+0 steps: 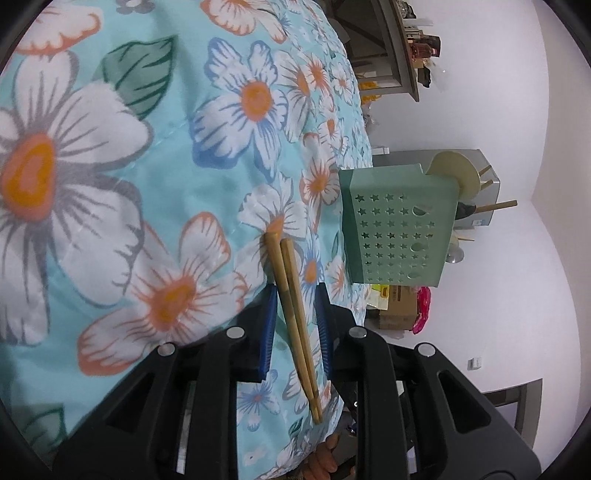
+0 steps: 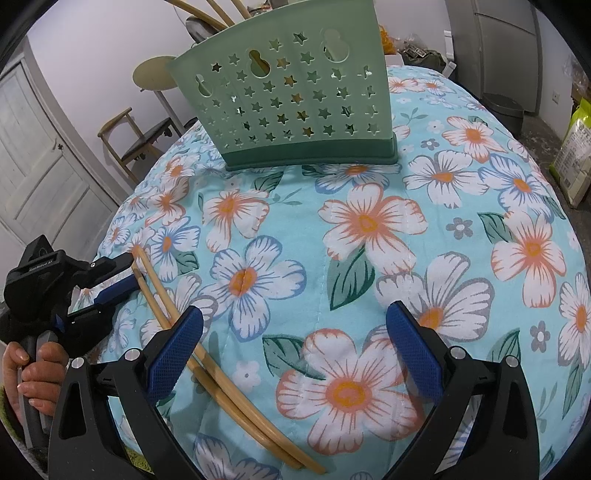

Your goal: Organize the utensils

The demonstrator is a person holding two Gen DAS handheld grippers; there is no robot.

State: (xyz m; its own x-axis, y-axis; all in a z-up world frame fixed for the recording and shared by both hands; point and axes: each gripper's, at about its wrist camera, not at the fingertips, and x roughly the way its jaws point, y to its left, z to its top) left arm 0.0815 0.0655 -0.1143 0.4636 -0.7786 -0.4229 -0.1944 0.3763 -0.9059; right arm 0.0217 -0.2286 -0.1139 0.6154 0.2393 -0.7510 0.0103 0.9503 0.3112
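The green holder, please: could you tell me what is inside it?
Above the holder's rim, wooden handles, a dark utensil and a round pale disc stick out. Its wall hides their lower ends; the star holes show little.

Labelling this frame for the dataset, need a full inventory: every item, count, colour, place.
chopsticks: 2, light wood, lying side by side on the cloth, between the open left claw's fingers
utensil holder: 1, green, star cut-outs, upright at the far side of the cloth
utensils in the holder: several, wooden handles plus a pale round head, exact count unclear
tablecloth: 1, turquoise with white, orange and blue flowers, covers the table
chair: 1, wood frame, dark seat, behind the table
door: 1, white, far left
left claw: open, straddling the chopsticks
right claw: open, over the cloth, holding nothing
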